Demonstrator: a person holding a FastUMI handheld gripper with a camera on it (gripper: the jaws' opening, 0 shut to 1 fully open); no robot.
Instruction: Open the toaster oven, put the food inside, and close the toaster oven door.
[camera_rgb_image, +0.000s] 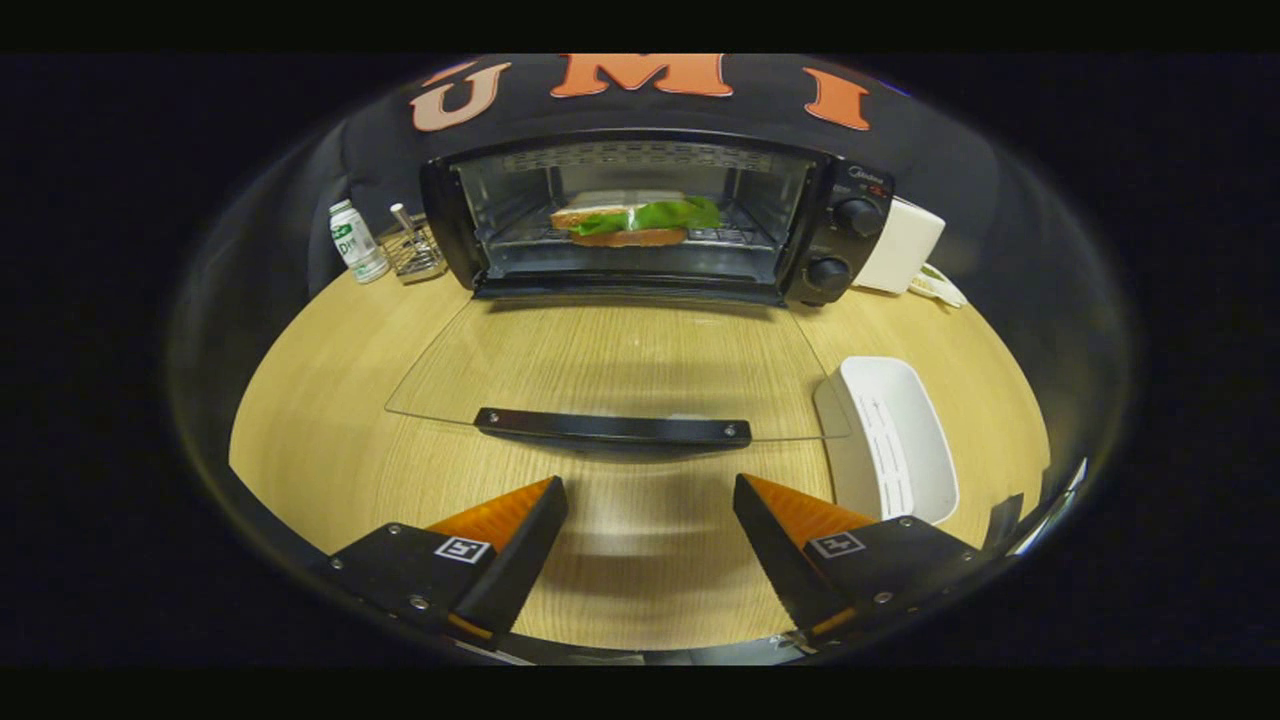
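Gripper view: the sandwich (634, 222) sits on the rack inside the toaster oven (650, 215), whose glass door (612, 428) lies open. The tongs (650, 520) gape wide, empty, before its handle; closing remains.

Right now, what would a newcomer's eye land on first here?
The sandwich on the rack inside the open toaster oven stands out first. Next, its glass door lies folded down on the table, handle just ahead of the open gripper.
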